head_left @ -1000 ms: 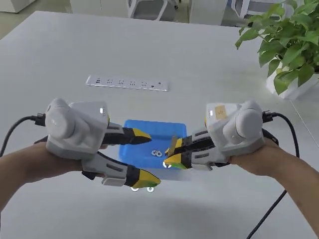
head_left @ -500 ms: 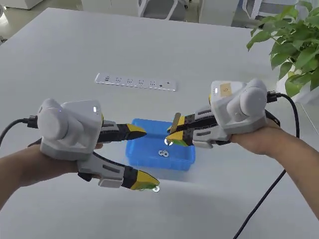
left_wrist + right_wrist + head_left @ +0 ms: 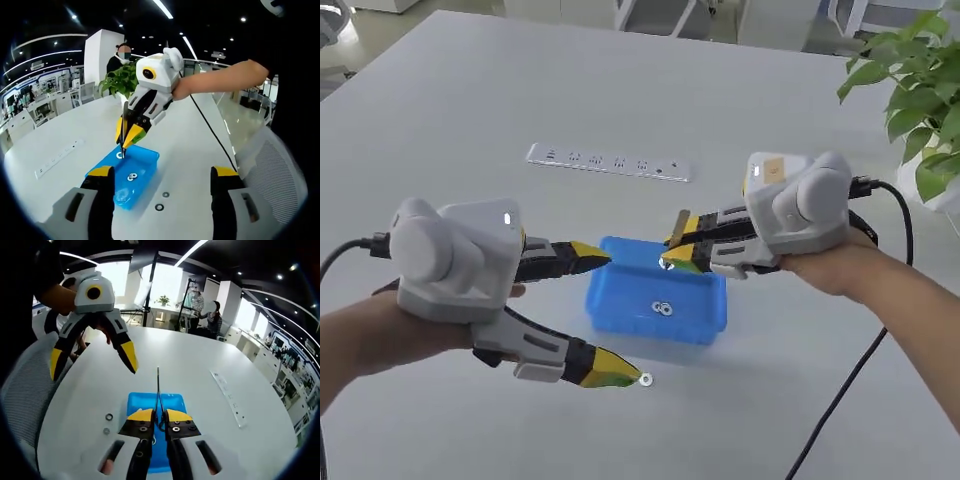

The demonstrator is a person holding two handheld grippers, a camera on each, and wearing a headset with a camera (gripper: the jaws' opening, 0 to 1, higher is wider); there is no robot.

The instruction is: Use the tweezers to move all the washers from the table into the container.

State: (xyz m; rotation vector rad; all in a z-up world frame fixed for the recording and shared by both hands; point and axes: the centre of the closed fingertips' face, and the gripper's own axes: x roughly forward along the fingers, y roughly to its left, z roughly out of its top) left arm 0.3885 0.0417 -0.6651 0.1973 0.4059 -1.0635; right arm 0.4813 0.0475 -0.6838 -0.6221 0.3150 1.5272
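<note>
The blue rectangular container (image 3: 650, 330) sits open-topped on the table with two metal washers (image 3: 663, 309) lying flat inside. Two loose washers (image 3: 159, 207) lie just beside it. The thin tweezers (image 3: 158, 385), clamped in the right gripper (image 3: 159, 415), have their tips over the container.

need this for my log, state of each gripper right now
Left gripper: open, holding nothing.
Right gripper: shut on the tweezers, tips over the blue container.
</note>
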